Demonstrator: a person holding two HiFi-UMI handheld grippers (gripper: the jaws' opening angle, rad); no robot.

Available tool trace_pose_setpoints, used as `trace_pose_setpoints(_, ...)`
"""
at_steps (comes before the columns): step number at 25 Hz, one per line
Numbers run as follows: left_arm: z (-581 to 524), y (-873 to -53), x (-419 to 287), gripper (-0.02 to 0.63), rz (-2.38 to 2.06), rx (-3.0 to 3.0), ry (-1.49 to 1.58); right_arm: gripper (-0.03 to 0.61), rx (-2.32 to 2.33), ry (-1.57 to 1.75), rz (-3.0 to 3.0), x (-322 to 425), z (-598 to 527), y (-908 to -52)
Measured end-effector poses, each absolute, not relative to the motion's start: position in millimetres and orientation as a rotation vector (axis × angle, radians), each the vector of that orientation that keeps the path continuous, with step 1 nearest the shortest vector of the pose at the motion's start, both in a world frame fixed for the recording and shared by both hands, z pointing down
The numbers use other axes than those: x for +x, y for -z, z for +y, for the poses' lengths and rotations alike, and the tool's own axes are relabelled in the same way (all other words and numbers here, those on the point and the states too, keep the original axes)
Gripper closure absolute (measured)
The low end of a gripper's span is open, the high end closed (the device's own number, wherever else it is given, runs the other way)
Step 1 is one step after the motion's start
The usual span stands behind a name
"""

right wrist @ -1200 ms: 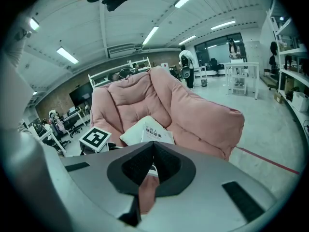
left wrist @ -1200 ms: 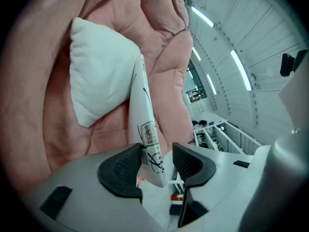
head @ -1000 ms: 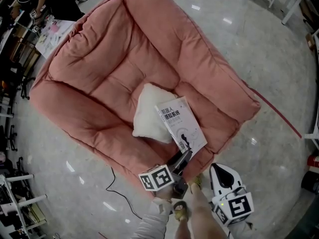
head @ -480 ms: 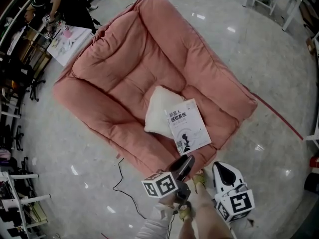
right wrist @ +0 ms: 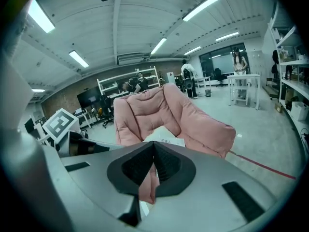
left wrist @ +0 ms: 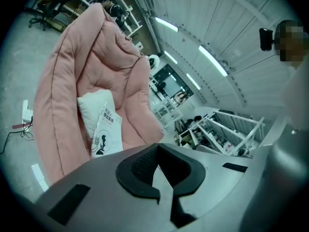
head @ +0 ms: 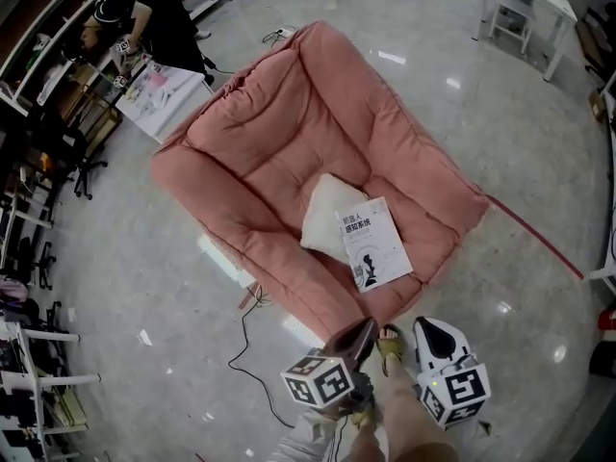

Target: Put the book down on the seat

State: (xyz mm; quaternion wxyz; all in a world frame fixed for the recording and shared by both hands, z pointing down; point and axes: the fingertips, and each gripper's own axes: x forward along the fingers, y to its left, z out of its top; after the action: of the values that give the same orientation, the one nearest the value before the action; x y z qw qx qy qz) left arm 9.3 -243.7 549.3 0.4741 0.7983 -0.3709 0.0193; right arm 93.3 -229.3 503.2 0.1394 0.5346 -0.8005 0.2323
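The book (head: 373, 244) lies face up on the pink seat (head: 269, 152). Its long axis runs almost straight away from my left claw (head: 365, 328), title end farthest, and one long edge laps the white pillow (head: 325, 215). It sits ahead of both claws, well apart, beyond the seat's near bolster. It is a thin white paperback; the cushions are plump and quilted, the pillow soft and squarish. My left claw's jaws have just been closing and now meet on nothing. My right claw (head: 430, 331) is closed too, empty.
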Motion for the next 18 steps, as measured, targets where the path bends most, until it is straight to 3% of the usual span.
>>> trace_pose_setpoints(18, -136.5, -440.2, -16.8, 0.606, -1.073, 2.348, -0.326, 0.574, 1.372, -0.565, -2.404, 36.3, -135.1, -455.5)
